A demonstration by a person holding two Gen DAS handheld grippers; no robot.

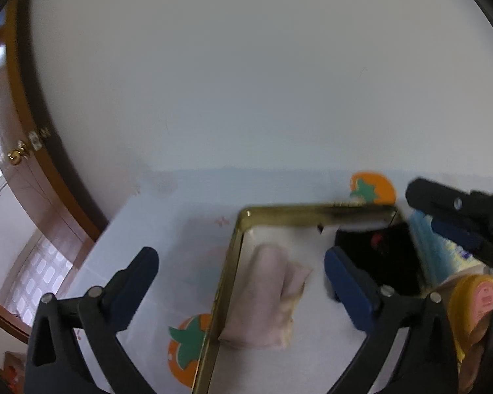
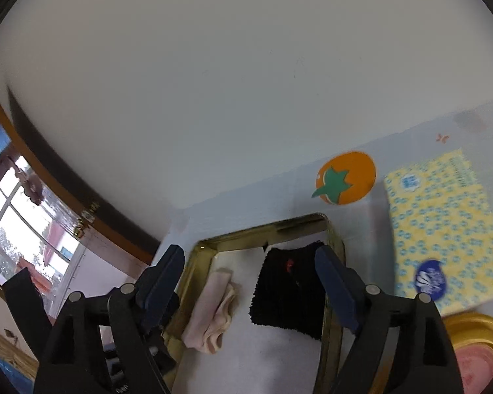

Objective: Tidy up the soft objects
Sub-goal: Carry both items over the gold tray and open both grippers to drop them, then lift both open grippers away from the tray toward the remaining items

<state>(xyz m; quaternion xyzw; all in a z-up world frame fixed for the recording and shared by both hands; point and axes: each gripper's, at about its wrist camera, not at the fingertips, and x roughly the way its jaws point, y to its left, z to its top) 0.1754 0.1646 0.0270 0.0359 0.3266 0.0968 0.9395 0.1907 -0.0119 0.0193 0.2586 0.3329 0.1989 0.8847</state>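
A gold-rimmed tray (image 1: 233,256) (image 2: 337,256) with a white lining stands on the table. A folded pink cloth (image 1: 266,295) (image 2: 212,308) lies at its left side. A folded black cloth (image 1: 384,262) (image 2: 289,289) lies at its right side. My left gripper (image 1: 243,275) is open and empty, held above the tray's left rim and the pink cloth. My right gripper (image 2: 249,272) is open and empty, held above the two cloths. The right gripper also shows at the right edge of the left wrist view (image 1: 457,210).
The tablecloth carries orange persimmon prints (image 1: 189,344) (image 2: 345,177). A yellow tissue pack (image 2: 443,226) lies right of the tray, also seen in the left wrist view (image 1: 443,256). A yellow-lidded jar (image 2: 476,344) (image 1: 476,302) stands at the near right. A white wall rises behind; a wooden door frame (image 1: 33,131) is at left.
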